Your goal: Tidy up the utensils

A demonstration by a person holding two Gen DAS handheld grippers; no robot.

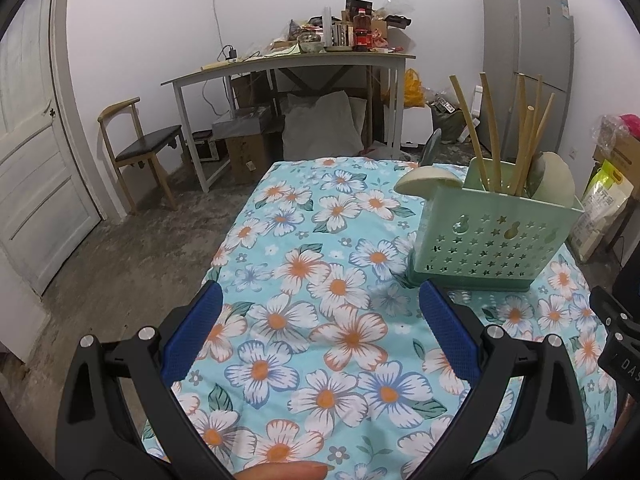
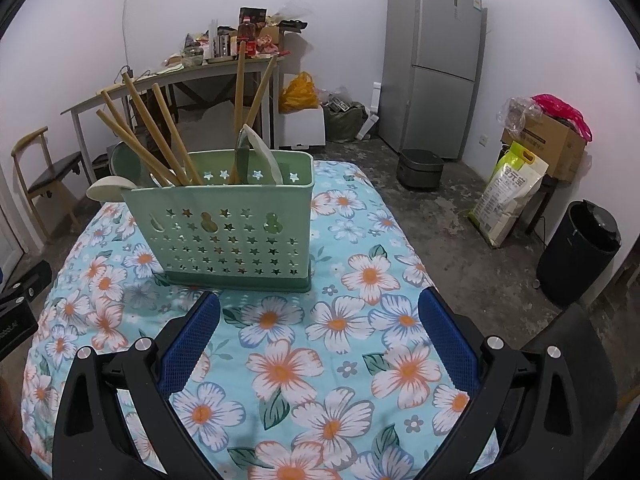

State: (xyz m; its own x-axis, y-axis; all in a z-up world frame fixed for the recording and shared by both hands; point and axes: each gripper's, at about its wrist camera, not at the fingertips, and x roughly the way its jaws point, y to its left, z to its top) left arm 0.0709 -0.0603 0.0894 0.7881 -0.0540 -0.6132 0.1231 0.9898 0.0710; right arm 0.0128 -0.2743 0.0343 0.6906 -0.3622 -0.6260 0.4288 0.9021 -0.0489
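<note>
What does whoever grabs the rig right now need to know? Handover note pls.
Left tongs: open, empty, over the floral cloth.
Right tongs: open, empty, just in front of the green caddy.
Caddy stands upright on the cloth, holding the chopsticks and spoons.
Done: no utensils seen loose on the cloth.
Left: probably nothing; check the table beyond both views.

One green utensil holder [image 2: 224, 232] stood at the centre left of the right wrist frame. Six wooden chopsticks [image 2: 150, 128] rose from it: four leaning toward the upper left, two near the upper middle. Two pale spoons [image 2: 105, 191] showed at its rim, and two green-tinted ones [image 2: 243, 156], though overlap made that count uncertain.
</note>
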